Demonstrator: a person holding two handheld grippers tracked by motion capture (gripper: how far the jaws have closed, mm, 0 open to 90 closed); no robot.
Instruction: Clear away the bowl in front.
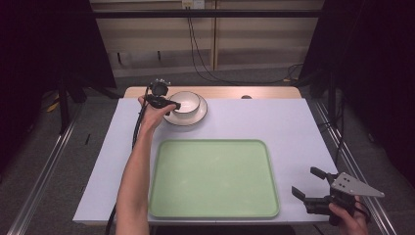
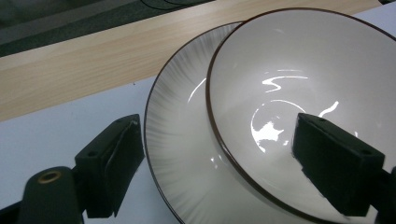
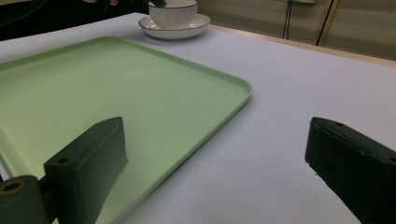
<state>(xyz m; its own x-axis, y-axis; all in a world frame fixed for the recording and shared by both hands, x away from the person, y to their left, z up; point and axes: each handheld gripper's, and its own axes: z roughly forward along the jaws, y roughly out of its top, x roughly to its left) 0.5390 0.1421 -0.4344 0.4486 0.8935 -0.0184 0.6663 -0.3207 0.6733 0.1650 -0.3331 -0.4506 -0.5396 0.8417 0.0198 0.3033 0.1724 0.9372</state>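
Note:
A white bowl (image 1: 187,101) with a dark rim sits on a white plate (image 1: 195,116) at the far left of the table. My left gripper (image 1: 172,107) is at the bowl's left side, open. In the left gripper view its jaws straddle the near rims: one hangs inside the bowl (image 2: 299,60), the other is outside the plate (image 2: 180,126) over the table, so my left gripper (image 2: 219,163) grips nothing. A pale green tray (image 1: 213,178) lies bare at the front centre. My right gripper (image 1: 304,181) is open off its right edge.
The table has a pale top (image 1: 293,127) with a wooden strip (image 1: 220,92) along its far edge. In the right gripper view my right gripper (image 3: 215,163) has one jaw over the tray (image 3: 93,88) and the other over the table. Cables hang behind.

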